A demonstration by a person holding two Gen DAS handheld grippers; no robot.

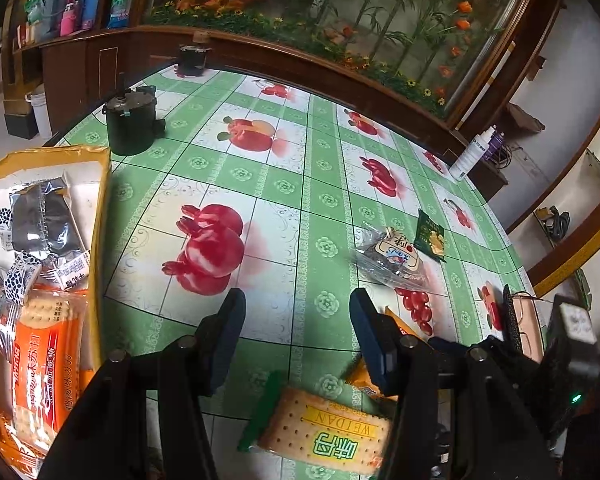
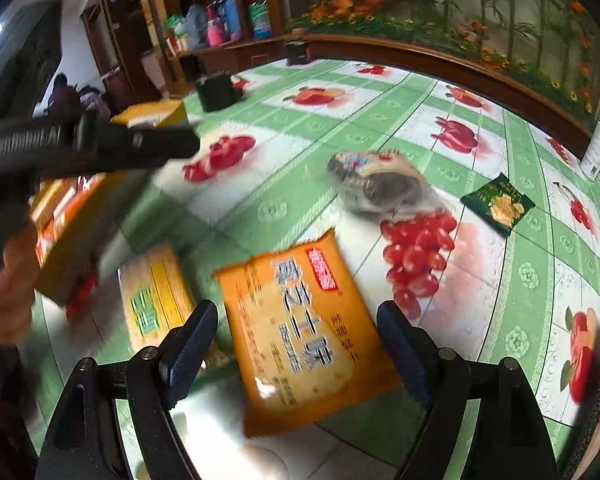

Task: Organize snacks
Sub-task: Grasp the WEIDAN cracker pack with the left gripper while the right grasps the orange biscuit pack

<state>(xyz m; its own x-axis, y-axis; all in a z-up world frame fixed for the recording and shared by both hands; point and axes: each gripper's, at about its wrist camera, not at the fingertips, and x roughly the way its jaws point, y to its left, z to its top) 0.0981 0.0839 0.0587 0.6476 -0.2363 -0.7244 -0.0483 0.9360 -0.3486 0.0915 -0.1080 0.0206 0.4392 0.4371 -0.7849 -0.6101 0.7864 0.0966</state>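
Several snacks already fill the box [image 1: 100, 208] at the worktop's [image 1: 284, 184] left edge; four packets remain loose. Both hand-held grippers, left [image 1: 298, 340] and right [image 2: 300, 344], are spread, pinching nothing; the orange packet [image 2: 300, 332] lies between the right's jaws.

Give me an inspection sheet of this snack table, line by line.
Surface: table with green fruit-print cloth.
Job's things: box at left holding packets; orange packet, Weidan packet, clear packet and green packet loose on the cloth.
Clutter: two black pots, white bottle.
Grippers: left gripper open, empty; right gripper open over the orange packet.
Cables: nothing seen.
Surroundings: wooden shelves, flower mural.
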